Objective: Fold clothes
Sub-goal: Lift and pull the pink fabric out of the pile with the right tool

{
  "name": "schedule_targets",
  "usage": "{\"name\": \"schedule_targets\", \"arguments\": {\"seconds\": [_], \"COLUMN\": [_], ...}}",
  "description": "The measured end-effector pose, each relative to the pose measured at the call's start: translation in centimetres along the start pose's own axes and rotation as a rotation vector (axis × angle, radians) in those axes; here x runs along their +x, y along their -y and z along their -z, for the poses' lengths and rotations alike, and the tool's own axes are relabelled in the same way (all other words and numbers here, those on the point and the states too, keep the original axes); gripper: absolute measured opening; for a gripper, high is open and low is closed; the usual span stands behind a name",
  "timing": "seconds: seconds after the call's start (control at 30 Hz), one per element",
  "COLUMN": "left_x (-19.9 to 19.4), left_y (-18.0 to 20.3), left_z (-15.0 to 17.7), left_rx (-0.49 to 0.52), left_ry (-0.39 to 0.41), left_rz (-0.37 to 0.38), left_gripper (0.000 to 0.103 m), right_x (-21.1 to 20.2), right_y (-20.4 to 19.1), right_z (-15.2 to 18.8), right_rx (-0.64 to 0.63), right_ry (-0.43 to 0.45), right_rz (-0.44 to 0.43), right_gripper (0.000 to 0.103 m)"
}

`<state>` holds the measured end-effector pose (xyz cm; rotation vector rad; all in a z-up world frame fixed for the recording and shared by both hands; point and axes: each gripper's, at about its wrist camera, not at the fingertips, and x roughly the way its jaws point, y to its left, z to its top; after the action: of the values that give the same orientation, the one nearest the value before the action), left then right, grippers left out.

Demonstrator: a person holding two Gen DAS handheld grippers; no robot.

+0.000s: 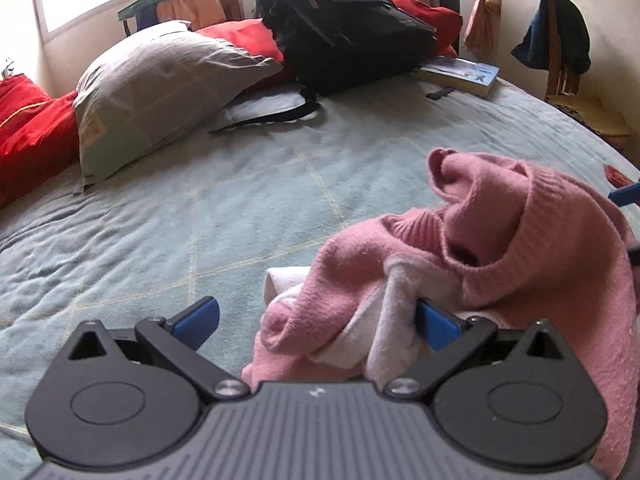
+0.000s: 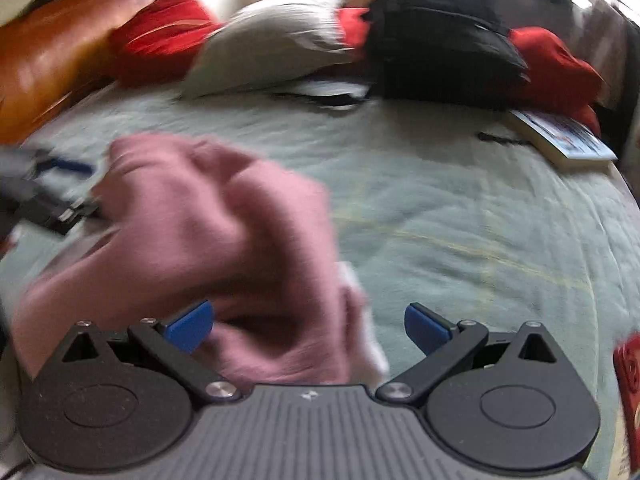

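A pink knit sweater (image 1: 500, 236) with a white inner layer (image 1: 384, 320) lies bunched on the pale green bedspread (image 1: 200, 220). In the left wrist view my left gripper (image 1: 316, 324) is open wide; the sweater's near folds fill the gap and its right fingertip (image 1: 436, 326) is tucked into the white cloth. The right wrist view is blurred. There the sweater (image 2: 208, 232) heaps up ahead and left, and my right gripper (image 2: 308, 328) is open, its left fingertip (image 2: 190, 326) against the pink cloth. A blue finger of the right gripper (image 1: 624, 196) shows behind the sweater.
At the head of the bed lie a grey pillow (image 1: 160, 92), red cushions (image 1: 32, 140), a black backpack (image 1: 344, 28) with a loose strap, and a book (image 1: 460, 74). A chair with dark clothing (image 1: 560, 36) stands beyond the bed's right edge.
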<state>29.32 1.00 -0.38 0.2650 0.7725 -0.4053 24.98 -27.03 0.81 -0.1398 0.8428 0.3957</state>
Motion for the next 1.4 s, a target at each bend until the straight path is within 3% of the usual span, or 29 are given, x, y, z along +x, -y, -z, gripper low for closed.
{"name": "schedule_targets", "arguments": {"seconds": [0.13,0.27,0.33,0.57,0.7,0.8,1.0,1.27,1.4], "left_x": [-1.2,-2.9,-3.5,-3.0,-2.0,-1.4,-1.1,0.0,1.4], "left_y": [0.1,-0.6,-1.0,-2.7,-3.2,-3.3,-2.1,-0.7,-1.1], "left_z": [0.3,0.8,1.1,3.4,4.1,4.3,3.9,2.5,1.5], "left_rx": [0.006,-0.003,-0.01,-0.017,-0.038,-0.05,-0.041,-0.039,-0.063], "left_ry": [0.016,0.044,0.048,-0.015,-0.035,-0.04,-0.016,0.015,0.033], "left_rz": [-0.014,-0.023,-0.033,-0.099,-0.09,-0.073,-0.017,0.031,-0.017], "left_gripper": [0.102,0.102,0.102,0.102,0.102,0.102,0.102,0.102,0.102], "right_x": [0.5,0.6,0.8,1.9,1.0,0.5,0.8,0.8,0.9], "right_y": [-1.9,-2.3,-1.9,-1.1,1.4,3.1,7.6,8.1,7.7], "right_z": [0.8,1.1,0.7,0.0,-0.3,0.1,1.8,2.9,2.4], "right_rx": [-0.102,-0.132,-0.103,-0.016,0.077,0.107,0.221,0.219,0.206], "right_ry": [-0.077,-0.06,-0.026,0.024,0.066,0.082,0.048,0.041,0.044], "right_rz": [0.103,0.22,0.278,0.278,0.313,0.389,0.495,0.429,0.404], "right_gripper": [0.103,0.103,0.103,0.103,0.103,0.103,0.103,0.103,0.103]}}
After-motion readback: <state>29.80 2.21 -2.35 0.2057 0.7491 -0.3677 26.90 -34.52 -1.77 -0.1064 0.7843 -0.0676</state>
